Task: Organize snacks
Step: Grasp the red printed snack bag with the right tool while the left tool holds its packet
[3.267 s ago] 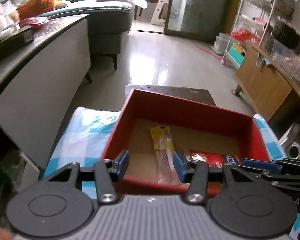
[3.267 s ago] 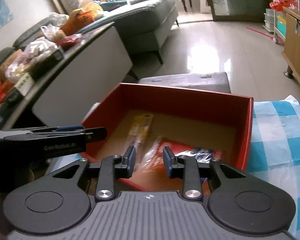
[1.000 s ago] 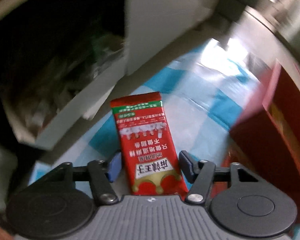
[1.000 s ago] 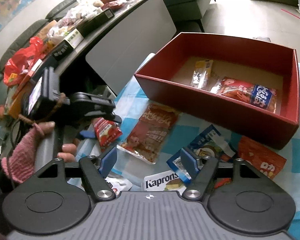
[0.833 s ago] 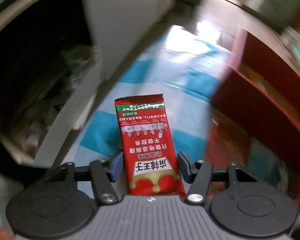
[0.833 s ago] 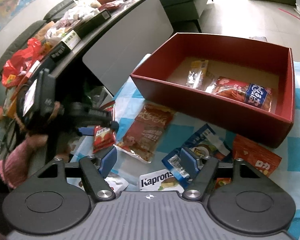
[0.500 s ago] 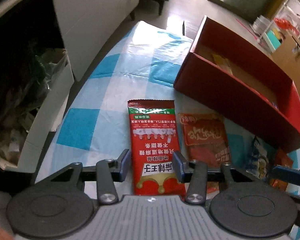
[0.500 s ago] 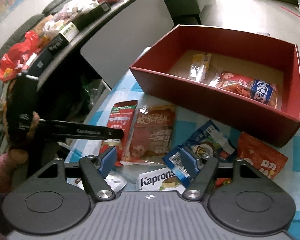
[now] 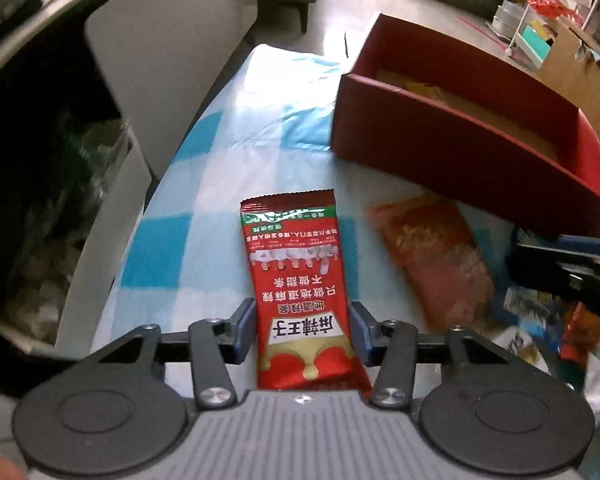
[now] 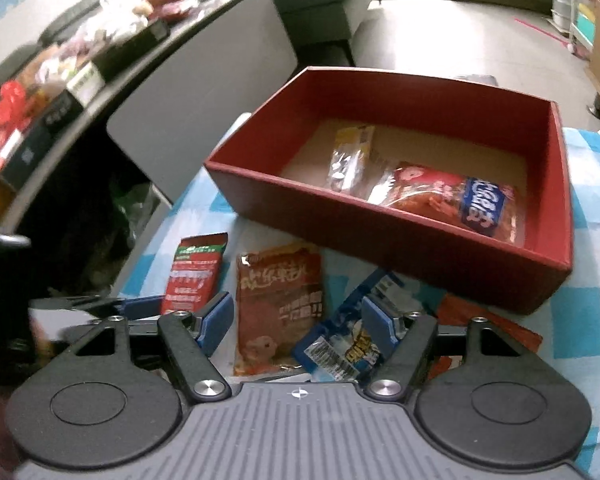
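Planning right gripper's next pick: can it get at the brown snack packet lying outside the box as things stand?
Probably yes. The brown snack packet lies flat on the cloth, nothing on top, directly ahead of the open right gripper. A blue packet crowds its right edge.

The gripper body hides the red packet's (image 9: 300, 292) near end; the orange-brown packet (image 9: 432, 256) is blurred.

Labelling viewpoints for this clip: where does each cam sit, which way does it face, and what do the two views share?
Left wrist: on the left gripper, low over the checked cloth, facing the red packet between its fingers, red box ahead-right; right gripper's tip at right edge.
Right wrist: on the right gripper, higher, facing loose packets and into the box; left gripper at left edge.
Shared: red packet, orange-brown packet, box, cloth.
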### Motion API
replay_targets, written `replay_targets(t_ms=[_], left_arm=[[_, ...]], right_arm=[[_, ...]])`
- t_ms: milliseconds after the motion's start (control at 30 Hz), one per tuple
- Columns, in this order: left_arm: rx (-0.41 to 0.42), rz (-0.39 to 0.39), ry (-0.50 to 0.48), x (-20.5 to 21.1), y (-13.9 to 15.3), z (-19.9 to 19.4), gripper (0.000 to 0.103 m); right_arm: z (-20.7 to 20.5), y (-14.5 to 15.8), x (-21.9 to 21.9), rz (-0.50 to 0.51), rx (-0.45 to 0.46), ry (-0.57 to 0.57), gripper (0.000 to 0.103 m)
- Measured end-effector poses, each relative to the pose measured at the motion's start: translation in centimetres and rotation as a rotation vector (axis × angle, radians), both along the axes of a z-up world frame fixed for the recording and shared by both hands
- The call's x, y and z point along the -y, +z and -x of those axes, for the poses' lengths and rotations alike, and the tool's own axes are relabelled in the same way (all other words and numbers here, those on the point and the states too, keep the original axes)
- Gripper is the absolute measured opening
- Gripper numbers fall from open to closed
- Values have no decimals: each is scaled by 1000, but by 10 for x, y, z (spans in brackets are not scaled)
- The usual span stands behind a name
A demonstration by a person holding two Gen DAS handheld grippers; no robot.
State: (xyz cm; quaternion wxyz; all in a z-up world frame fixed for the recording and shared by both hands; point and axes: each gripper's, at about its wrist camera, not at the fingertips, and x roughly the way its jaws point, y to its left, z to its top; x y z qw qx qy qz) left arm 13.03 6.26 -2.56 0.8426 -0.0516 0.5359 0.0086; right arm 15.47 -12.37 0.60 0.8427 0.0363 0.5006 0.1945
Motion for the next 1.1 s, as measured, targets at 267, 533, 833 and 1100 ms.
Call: replay_targets(t_ms=[267, 533, 833, 1100], left_arm=[[-41, 196, 49, -30, 5, 17, 40], [-69, 212, 19, -32, 0, 14, 40], [-68, 242, 19, -36, 3, 14, 40], [-29, 238, 14, -34, 14, 20, 40]], right_arm=[[-23, -27, -51, 106, -89, 124, 80], [-30, -49, -60, 174, -101, 134, 95], [-14, -38, -66, 272, -99, 199, 73], [4, -21, -52, 164, -85, 149, 73]])
